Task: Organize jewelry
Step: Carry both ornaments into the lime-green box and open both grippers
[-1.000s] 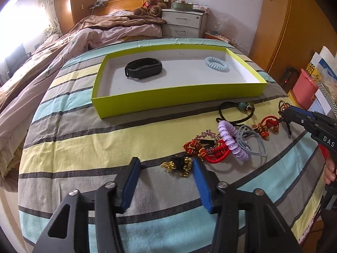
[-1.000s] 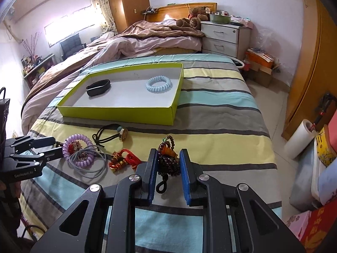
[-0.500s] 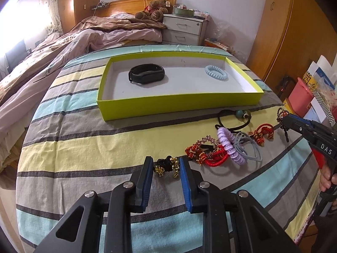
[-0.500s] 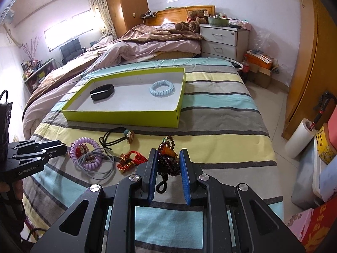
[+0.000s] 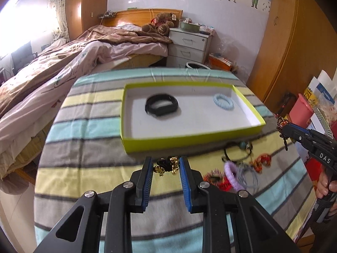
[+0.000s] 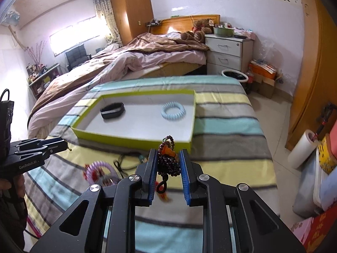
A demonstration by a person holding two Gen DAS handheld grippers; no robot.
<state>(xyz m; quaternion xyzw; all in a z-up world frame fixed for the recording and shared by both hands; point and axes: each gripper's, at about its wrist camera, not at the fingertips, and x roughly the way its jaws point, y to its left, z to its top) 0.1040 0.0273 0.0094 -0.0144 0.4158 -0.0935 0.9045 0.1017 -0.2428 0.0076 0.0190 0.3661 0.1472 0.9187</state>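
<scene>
Left wrist view. My left gripper sits at the bottom centre of the frame, jaws narrowed onto a black and gold trinket; the blue pads press it from both sides. Above it, mid-frame, a green box lies on the striped bedspread. Inside the box: a black band left of centre, a pale blue coil ring at the right end. Loose pieces lie on the bedspread at lower right: a purple coil ring, a red bracelet, a black cord. All are blurred. At the right edge, my right gripper carries dark beads at its tip.

Right wrist view. The right gripper fills the bottom centre, clamped narrowly on a dark bead bracelet, which hangs between the pads. The green box lies just above, mid-frame, with band and coil ring inside. The left gripper enters from the left edge; I cannot tell its grip from here.
</scene>
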